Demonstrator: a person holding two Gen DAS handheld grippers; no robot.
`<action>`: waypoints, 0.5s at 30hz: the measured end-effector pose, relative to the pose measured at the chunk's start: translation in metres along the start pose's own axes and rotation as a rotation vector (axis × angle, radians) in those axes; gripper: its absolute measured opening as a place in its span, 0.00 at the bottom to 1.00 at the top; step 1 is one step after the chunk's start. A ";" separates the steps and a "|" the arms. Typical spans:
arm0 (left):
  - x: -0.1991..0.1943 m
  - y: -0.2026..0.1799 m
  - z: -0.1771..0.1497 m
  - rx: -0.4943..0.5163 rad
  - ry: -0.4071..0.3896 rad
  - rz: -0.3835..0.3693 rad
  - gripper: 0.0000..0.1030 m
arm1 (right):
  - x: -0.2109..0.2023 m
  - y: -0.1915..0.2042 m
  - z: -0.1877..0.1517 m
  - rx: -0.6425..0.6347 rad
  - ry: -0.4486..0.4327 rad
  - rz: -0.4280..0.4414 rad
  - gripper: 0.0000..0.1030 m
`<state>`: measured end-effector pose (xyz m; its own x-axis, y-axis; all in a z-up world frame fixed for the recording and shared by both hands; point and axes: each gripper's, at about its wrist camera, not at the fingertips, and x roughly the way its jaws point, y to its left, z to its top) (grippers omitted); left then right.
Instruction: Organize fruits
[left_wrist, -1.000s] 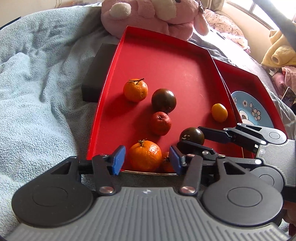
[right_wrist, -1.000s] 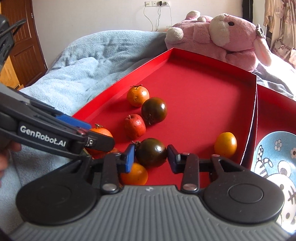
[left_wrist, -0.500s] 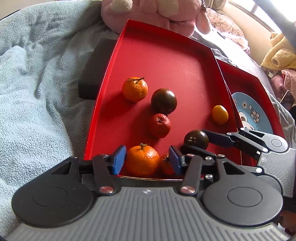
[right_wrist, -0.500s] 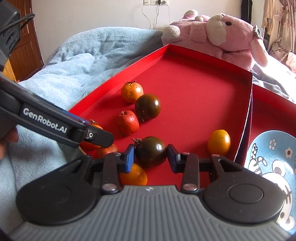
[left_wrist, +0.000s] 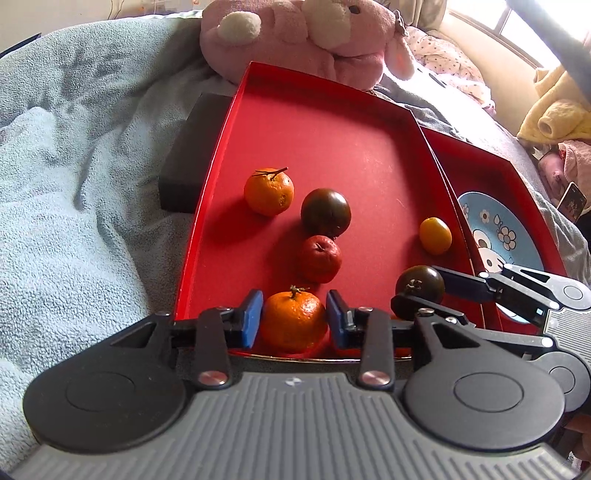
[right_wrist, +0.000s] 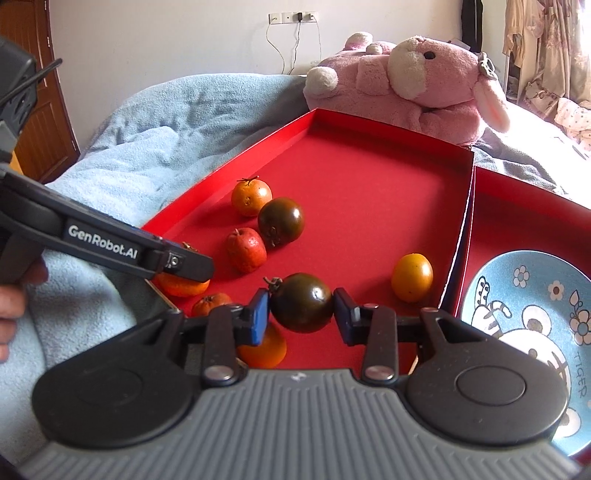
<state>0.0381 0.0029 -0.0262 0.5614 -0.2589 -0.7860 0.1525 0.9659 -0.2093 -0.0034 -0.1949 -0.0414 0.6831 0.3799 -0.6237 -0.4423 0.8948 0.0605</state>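
A red tray (left_wrist: 332, 122) (right_wrist: 369, 177) holds several fruits. My left gripper (left_wrist: 293, 319) is shut on a stemmed orange tangerine (left_wrist: 293, 319) at the tray's near edge. My right gripper (right_wrist: 301, 314) is shut on a dark tomato (right_wrist: 301, 302), also seen in the left wrist view (left_wrist: 421, 286), held just above the tray floor. Loose in the tray are a second tangerine (left_wrist: 269, 191) (right_wrist: 251, 196), a second dark tomato (left_wrist: 325, 212) (right_wrist: 280, 220), a small red fruit (left_wrist: 319, 258) (right_wrist: 245, 249) and a yellow-orange fruit (left_wrist: 435, 235) (right_wrist: 412, 277).
A second red tray (right_wrist: 517, 214) on the right holds a blue flowered plate (right_wrist: 528, 325) (left_wrist: 495, 229). A pink plush toy (right_wrist: 406, 85) lies behind the trays. A black box (left_wrist: 192, 151) sits left of the tray on the blue blanket (left_wrist: 74, 184). Two more small orange fruits (right_wrist: 212, 302) lie near the tray's front edge.
My left gripper's pads have closed in on the near tangerine. My right gripper has lifted slightly with the dark tomato held in it.
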 end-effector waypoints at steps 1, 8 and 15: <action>0.000 0.000 0.000 0.002 0.000 0.002 0.42 | -0.001 -0.001 0.000 0.001 -0.002 0.000 0.40; -0.003 0.000 -0.001 0.012 -0.015 0.022 0.42 | -0.009 0.000 0.002 -0.002 -0.006 -0.009 0.40; -0.005 -0.003 -0.002 0.019 -0.025 0.038 0.42 | -0.016 -0.001 0.003 0.003 -0.010 -0.008 0.40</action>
<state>0.0336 0.0009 -0.0231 0.5870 -0.2219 -0.7786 0.1461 0.9750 -0.1677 -0.0125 -0.2012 -0.0289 0.6922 0.3747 -0.6168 -0.4352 0.8985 0.0574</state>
